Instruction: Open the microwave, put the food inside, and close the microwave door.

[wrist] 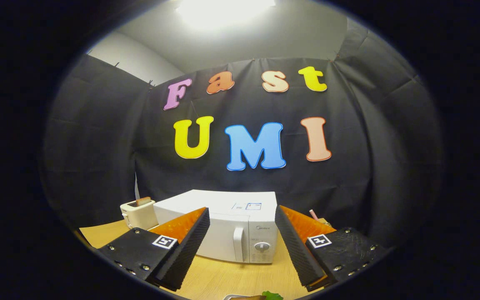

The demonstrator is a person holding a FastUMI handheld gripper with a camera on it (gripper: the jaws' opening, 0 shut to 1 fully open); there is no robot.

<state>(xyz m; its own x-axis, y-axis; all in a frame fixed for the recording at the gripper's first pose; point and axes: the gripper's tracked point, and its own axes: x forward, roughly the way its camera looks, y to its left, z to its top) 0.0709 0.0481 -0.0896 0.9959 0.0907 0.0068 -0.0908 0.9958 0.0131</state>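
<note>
A toaster (138, 212) sits at the left of the wooden table (223, 279), out of the way of the microwave (227, 227), which faces the gripper (242, 246) with its door shut and handle (238, 244) reachable. The fingers stand wide apart, holding nothing, the handle beyond them. What is probably the food (261, 296) lies just beneath them, barely showing.

A ceiling lamp (223, 10) at twelve o'clock glares white; the booth is dim, the focus sharp, and the edges bend.
</note>
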